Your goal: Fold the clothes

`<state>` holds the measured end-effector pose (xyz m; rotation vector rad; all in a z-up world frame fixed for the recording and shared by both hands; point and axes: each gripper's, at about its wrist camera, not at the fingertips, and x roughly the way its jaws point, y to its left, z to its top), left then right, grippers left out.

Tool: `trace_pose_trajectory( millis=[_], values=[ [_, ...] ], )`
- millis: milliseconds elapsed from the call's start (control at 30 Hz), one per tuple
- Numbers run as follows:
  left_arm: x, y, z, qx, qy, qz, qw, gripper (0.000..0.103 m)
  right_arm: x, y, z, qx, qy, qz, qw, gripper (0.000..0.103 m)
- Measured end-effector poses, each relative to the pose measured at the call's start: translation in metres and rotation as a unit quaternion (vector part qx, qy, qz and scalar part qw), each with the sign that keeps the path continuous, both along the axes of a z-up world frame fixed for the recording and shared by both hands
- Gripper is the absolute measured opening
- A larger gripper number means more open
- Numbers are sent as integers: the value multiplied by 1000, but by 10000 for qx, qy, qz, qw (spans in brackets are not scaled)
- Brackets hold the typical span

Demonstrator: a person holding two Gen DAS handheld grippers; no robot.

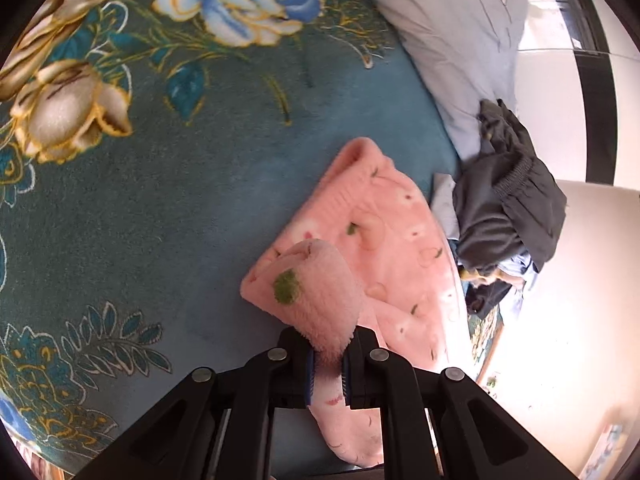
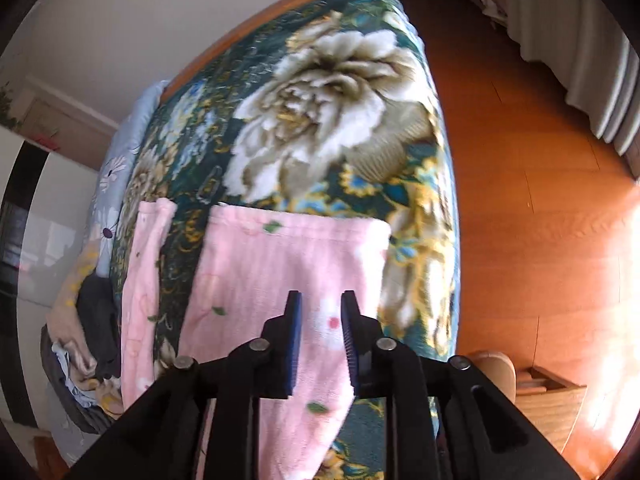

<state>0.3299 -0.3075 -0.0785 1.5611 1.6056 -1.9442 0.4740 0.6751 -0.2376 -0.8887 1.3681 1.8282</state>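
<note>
A teal floral blanket covers the bed, with wood floor right of the right tongs and a pillow ahead-right of the left tongs. The pink garment runs lengthwise away from both. Left tongs clamp a bunched fold; right tongs stand apart, cloth between unpressed.

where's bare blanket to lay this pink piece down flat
Free: the plain teal stretch of the floral blanket left of the pink fleece garment, bordered by the flower prints above and below. Also the big cream flower area beyond the pink cloth in the right wrist view. Crowded: the right side, with the dark clothes pile and pale blue pillow.
</note>
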Motion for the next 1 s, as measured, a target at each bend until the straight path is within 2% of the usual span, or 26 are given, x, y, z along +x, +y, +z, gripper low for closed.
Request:
trace_pose_trajectory(
  millis=[133, 200, 433, 467, 500, 533, 567, 633, 700, 867, 1000],
  values=[
    [-9, 2, -5, -49, 16, -49, 10000, 11, 13, -1, -23, -481, 197, -297, 9982, 29],
    [-11, 3, -7, -65, 13, -57, 10000, 11, 13, -2, -33, -675, 272, -366, 9967, 35],
    [-4, 5, -12, -57, -66, 38, 10000, 11, 3, -10, -38, -726, 415, -192, 9963, 39],
    [-4, 6, -13, -59, -64, 40, 10000, 11, -1, -12, -37, -753, 480, -107, 9959, 38],
    [-5, 7, -12, -63, -51, 36, 10000, 11, -5, -14, -35, -755, 525, -39, 9958, 29],
    [-6, 7, -11, -62, -23, 31, 10000, 11, -11, -17, -33, -731, 548, 10, 9958, 14],
    [-7, 8, -9, -59, 7, 25, 10000, 11, -17, -19, -29, -669, 527, 51, 9963, 9],
    [-12, 7, -3, 3, 150, 59, 9999, 11, -30, -23, -14, -482, 572, 95, 9972, 8],
    [-18, 4, 5, 130, 355, 140, 9992, 11, -43, -23, 9, -297, 922, 123, 9952, 7],
    [-35, 2, 31, 439, 908, 253, 9946, 11, -77, -19, 90, 359, 1727, 345, 9837, 6],
    [-37, 5, 39, 812, 916, 331, 9919, 11, -105, -14, 140, 735, 2060, 444, 9748, 5]
  ],
)
